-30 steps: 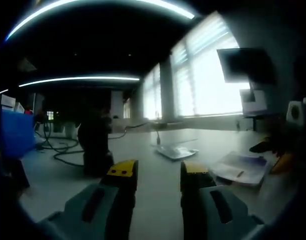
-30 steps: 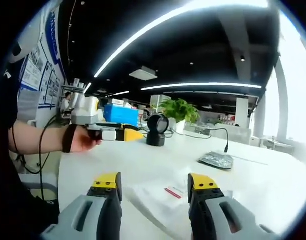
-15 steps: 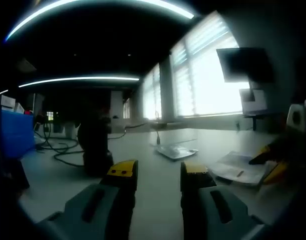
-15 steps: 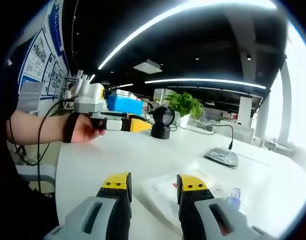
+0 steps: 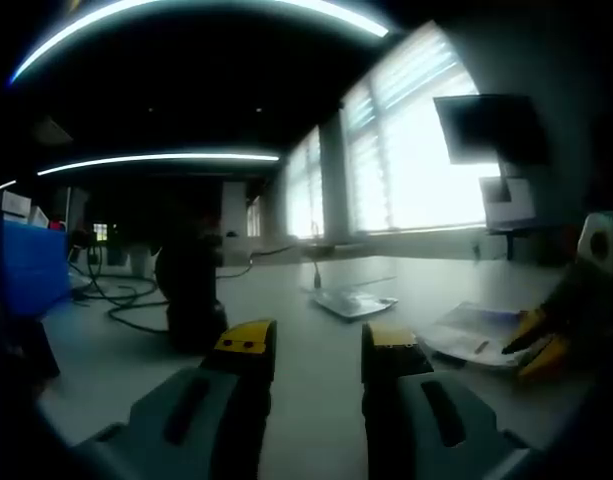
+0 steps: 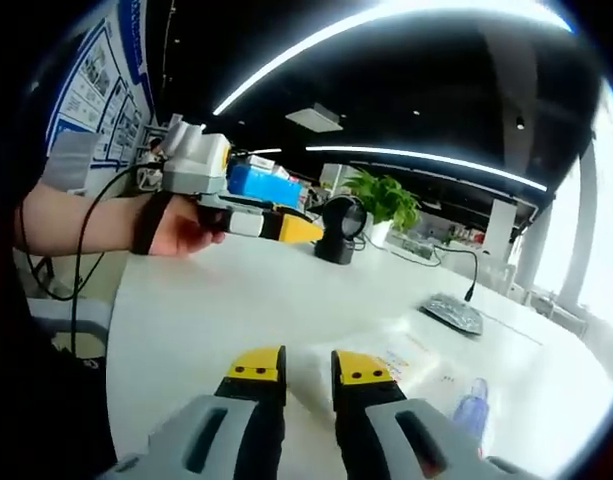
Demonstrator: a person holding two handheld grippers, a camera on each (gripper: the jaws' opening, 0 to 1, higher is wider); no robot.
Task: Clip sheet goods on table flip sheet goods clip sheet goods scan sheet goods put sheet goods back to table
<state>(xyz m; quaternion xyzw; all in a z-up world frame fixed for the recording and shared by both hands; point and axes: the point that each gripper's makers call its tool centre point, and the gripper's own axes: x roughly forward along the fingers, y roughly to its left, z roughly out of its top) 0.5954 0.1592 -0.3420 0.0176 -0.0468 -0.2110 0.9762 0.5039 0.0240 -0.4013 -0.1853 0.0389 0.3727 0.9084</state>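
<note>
Right gripper view: sheet goods (image 6: 411, 365) between right hand-held gripper (image 6: 308, 366) jaws.

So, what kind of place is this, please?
Probably an open office or a lab. A large white table carries a black barcode scanner on a stand and a gooseneck microphone base; long strip lights cross the dark ceiling, and posters hang on the wall.

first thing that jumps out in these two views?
In the right gripper view, the right tongs, jaws nearly together, sit over the edge of a clear sheet pack on the white table. Beyond, a hand holds the left tongs above the table, near a black scanner.
</note>
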